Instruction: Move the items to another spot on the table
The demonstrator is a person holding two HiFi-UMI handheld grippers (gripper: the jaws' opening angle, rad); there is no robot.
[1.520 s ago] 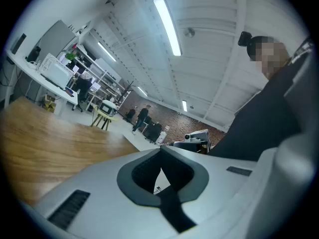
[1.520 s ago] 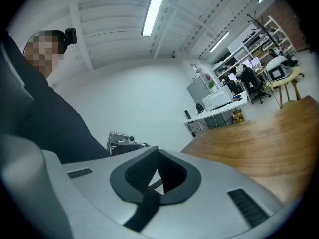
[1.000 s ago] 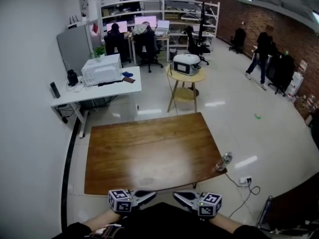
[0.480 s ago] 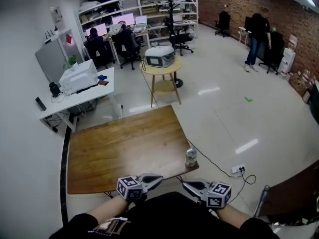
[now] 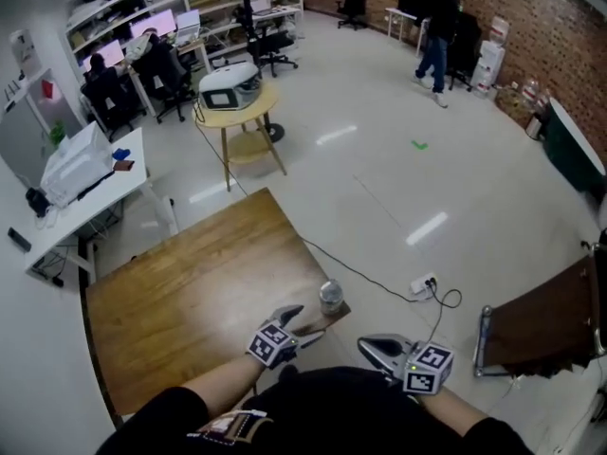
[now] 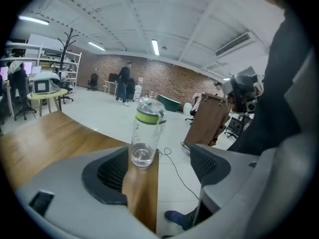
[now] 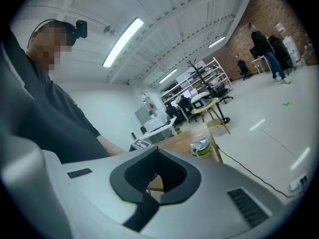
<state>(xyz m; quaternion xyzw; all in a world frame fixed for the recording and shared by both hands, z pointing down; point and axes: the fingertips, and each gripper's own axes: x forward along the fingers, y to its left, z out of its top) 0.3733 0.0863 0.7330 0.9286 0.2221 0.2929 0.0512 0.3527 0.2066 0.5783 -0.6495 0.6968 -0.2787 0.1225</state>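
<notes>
Barely started. Opening the left gripper (image 5: 302, 318) toward the bottle (image 5: 330, 297) at the table's (image 5: 190, 301) near corner, pads not touching it. Holding the right gripper (image 5: 368, 345) closed, empty, beyond the table's edge. Grasp, carry and set-down all ahead.

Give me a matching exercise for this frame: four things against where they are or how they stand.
1 bottle
2 left tongs
3 right tongs
4 round side table

a jaws together
b bears a white appliance
c on the wooden table, at its corner
d jaws apart

Pairs: 1-c, 2-d, 3-a, 4-b. The left tongs' jaws are opening, with the bottle just ahead of them, not gripped.
</notes>
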